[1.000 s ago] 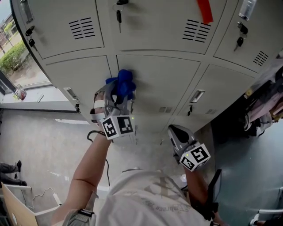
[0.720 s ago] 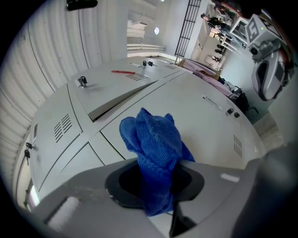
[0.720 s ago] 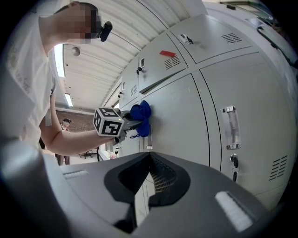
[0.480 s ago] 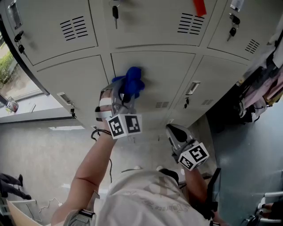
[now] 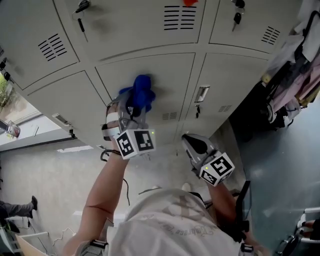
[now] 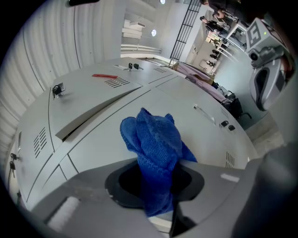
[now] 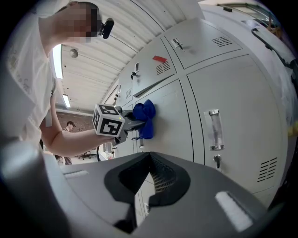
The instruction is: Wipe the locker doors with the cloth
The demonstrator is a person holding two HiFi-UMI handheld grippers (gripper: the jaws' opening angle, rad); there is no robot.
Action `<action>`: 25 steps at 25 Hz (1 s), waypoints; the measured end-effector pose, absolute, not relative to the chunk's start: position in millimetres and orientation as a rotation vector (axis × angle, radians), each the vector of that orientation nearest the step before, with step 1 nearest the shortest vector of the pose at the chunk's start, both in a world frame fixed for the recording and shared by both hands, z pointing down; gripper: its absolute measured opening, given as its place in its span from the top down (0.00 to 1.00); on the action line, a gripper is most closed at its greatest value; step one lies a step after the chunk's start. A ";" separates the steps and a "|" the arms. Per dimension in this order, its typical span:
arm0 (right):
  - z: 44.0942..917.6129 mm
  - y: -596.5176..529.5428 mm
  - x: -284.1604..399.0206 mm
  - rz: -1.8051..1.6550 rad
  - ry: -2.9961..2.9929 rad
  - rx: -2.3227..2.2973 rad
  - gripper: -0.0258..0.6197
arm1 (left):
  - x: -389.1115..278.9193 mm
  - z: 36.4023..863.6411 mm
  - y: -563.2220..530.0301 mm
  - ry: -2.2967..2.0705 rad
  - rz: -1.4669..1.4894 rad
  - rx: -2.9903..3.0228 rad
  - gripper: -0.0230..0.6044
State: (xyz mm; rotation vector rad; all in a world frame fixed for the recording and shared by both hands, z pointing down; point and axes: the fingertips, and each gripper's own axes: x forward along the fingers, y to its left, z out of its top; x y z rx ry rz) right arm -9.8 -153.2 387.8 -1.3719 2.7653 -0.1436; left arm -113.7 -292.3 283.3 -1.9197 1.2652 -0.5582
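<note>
The blue cloth (image 5: 140,92) is bunched against the upper part of a grey lower locker door (image 5: 165,80), about midway across it. My left gripper (image 5: 135,107) is shut on the cloth and presses it to the door. In the left gripper view the cloth (image 6: 156,144) sticks up from between the jaws over the door panel (image 6: 98,153). My right gripper (image 5: 192,144) hangs lower and to the right, away from the lockers, shut with nothing in it. The right gripper view shows its jaws (image 7: 149,160) closed, with the cloth (image 7: 144,116) and the door (image 7: 172,121) beyond.
The neighbouring door on the right has a handle (image 5: 201,93) and a lock below it. Keys (image 5: 81,7) hang in the upper lockers. Clothing (image 5: 295,70) hangs at the far right beside the lockers. A bright window (image 5: 10,110) lies at the left.
The left gripper has slid the cloth rightward across the door, from near its left edge to about its middle. The right gripper has hardly moved.
</note>
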 end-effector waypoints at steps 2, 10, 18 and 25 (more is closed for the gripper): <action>389.5 -155.6 0.9 -0.148 2.766 -1.362 0.95 | -107.7 283.1 -291.7 1.282 -0.554 -1.936 0.78; 386.9 -163.6 18.9 -0.151 2.801 -1.282 0.95 | -80.4 287.6 -289.7 1.298 -0.577 -1.960 0.78; 384.7 -173.2 49.7 -0.135 2.785 -1.269 0.95 | -44.4 295.0 -288.6 1.245 -0.588 -1.986 0.78; 384.9 -173.8 60.3 -0.125 2.792 -1.254 0.95 | -11.7 294.8 -284.8 1.203 -0.563 -2.050 0.78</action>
